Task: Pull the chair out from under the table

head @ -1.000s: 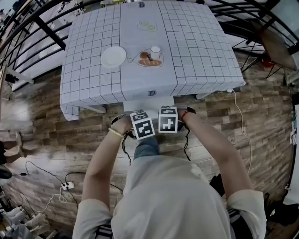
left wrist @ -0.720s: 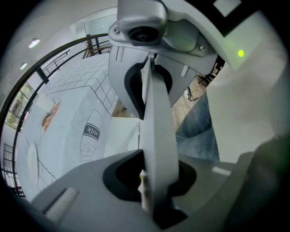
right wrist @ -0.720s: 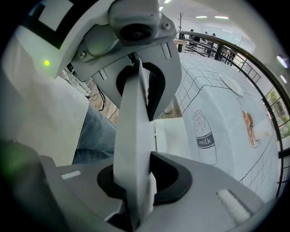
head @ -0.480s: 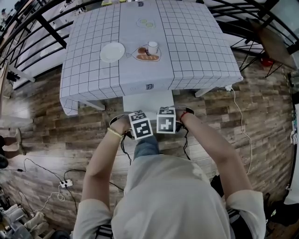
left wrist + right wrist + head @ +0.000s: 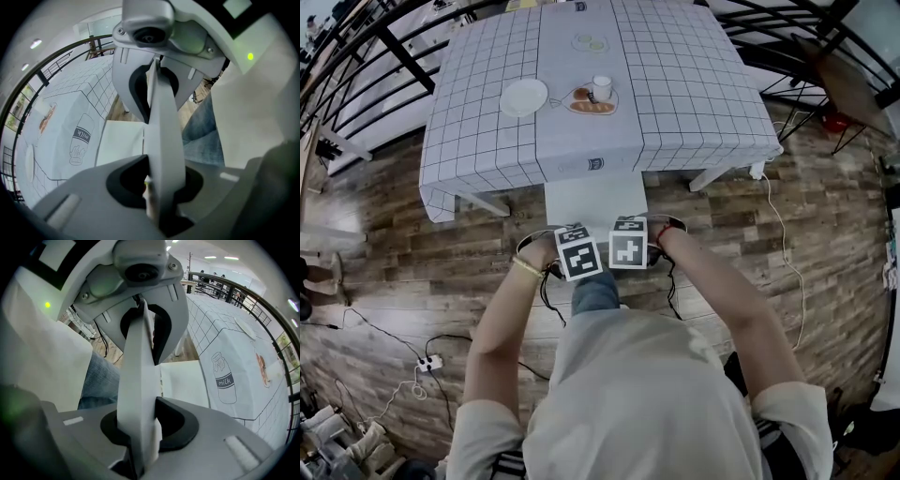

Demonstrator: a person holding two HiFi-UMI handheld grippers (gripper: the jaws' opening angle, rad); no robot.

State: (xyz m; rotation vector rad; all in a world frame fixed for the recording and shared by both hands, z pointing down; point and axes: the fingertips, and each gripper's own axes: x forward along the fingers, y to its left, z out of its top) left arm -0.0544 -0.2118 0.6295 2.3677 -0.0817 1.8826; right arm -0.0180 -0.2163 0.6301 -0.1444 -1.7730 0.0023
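Observation:
The white chair (image 5: 593,199) stands partly under the table with the grid-pattern cloth (image 5: 694,103), its seat showing at the cloth's near edge. My left gripper (image 5: 578,253) and right gripper (image 5: 628,244) sit side by side on the top of the chair's backrest, each under its marker cube. In the left gripper view the white backrest (image 5: 161,112) runs as a thin slab between the jaws, which are shut on it, with the seat (image 5: 119,143) beyond. The right gripper view shows the same grip on the backrest (image 5: 138,380), next to the seat (image 5: 183,380).
On the table lie a white plate (image 5: 524,97), a tray with bread and a cup (image 5: 592,98) and a small dish (image 5: 591,42). Black railings (image 5: 384,47) flank the table. Cables and a power strip (image 5: 425,362) lie on the wooden floor at left, and a white cable (image 5: 780,234) at right.
Both grippers have drawn back toward the person with the backrest. More of the white seat now shows from under the cloth, and the table sits farther up in the head view.

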